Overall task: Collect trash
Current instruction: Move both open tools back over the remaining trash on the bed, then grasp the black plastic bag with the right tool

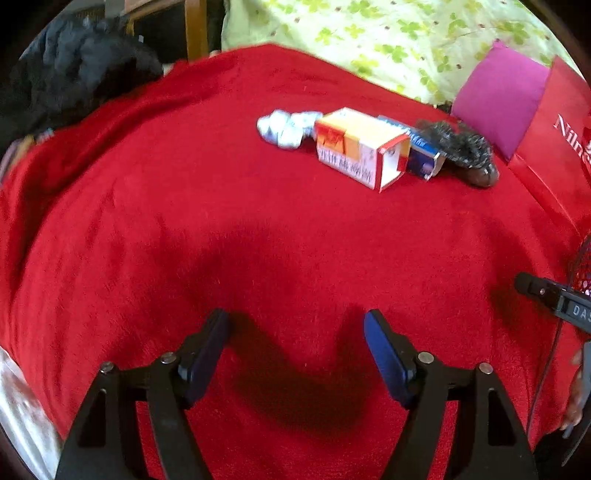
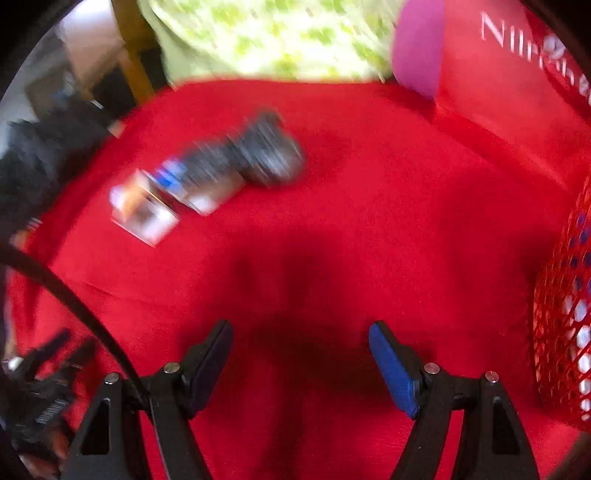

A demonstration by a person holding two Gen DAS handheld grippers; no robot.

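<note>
Trash lies in a row on the red blanket [image 1: 184, 221]: a crumpled white wrapper [image 1: 286, 127], an orange and white carton [image 1: 360, 149] on its side, a blue and white carton [image 1: 424, 155] and a dark steel-wool scrubber [image 1: 463, 151]. My left gripper [image 1: 295, 332] is open and empty, well short of them. My right gripper [image 2: 300, 343] is open and empty; its view is blurred and shows the cartons [image 2: 147, 210] and the scrubber [image 2: 273, 155] far ahead to the left. A red mesh basket [image 2: 565, 314] stands at its right.
A red paper bag [image 1: 554, 147] and a magenta cushion [image 1: 502, 99] stand at the back right. A green floral sheet [image 1: 369, 37] lies behind the blanket. Dark clothing [image 1: 74, 74] and a wooden chair frame [image 1: 195, 26] are at the back left.
</note>
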